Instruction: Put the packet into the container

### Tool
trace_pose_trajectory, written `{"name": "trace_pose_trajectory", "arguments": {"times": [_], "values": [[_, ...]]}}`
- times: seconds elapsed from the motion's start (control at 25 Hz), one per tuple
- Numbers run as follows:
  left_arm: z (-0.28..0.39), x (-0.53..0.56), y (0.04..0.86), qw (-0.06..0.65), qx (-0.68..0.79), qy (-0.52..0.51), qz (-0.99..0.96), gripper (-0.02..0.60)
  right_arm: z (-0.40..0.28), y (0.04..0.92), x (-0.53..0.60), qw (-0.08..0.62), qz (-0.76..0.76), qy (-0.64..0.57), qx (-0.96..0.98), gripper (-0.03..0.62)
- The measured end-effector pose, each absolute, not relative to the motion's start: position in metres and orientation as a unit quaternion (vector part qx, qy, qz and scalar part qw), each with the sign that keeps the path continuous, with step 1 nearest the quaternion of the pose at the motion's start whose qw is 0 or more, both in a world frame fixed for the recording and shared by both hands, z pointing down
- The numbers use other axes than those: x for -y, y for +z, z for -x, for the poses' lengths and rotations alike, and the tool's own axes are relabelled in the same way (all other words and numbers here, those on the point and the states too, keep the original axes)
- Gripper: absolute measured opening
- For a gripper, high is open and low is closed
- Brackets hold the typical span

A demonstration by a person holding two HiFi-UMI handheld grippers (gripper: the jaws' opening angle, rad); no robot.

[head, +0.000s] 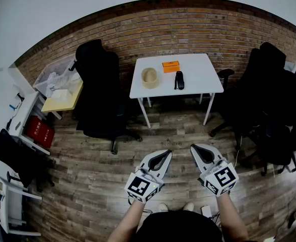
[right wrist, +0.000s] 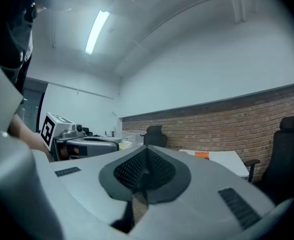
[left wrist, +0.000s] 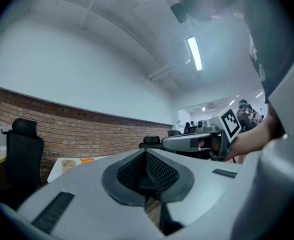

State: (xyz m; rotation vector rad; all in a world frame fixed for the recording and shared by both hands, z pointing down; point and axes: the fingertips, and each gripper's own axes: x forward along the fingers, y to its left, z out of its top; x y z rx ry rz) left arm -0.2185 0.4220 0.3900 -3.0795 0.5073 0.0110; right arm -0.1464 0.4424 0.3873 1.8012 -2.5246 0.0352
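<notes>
An orange packet lies at the back of a white table that stands against the brick wall. A round tan container sits to the packet's left, and a black object lies in front of it. Both grippers hang over the wooden floor, well short of the table. My left gripper and my right gripper are side by side, both shut and empty. From the left gripper, the container and the packet look far off. The right gripper view shows its jaws closed and the packet in the distance.
A black office chair stands left of the table, and more black chairs are grouped at the right. A cluttered side desk and a red box are at the far left. Wooden floor lies between me and the table.
</notes>
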Motion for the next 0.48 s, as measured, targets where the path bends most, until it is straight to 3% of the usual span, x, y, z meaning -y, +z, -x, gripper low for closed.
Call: {"name": "trace_pose_trajectory", "arguments": {"times": [0.48], "values": [[0.205,-0.422,0.396,0.020,-0.155,-0.017,0.988,0.008,0.137,0.388,-0.442,0.011,-0.584,0.006,0.812,0.000]]}}
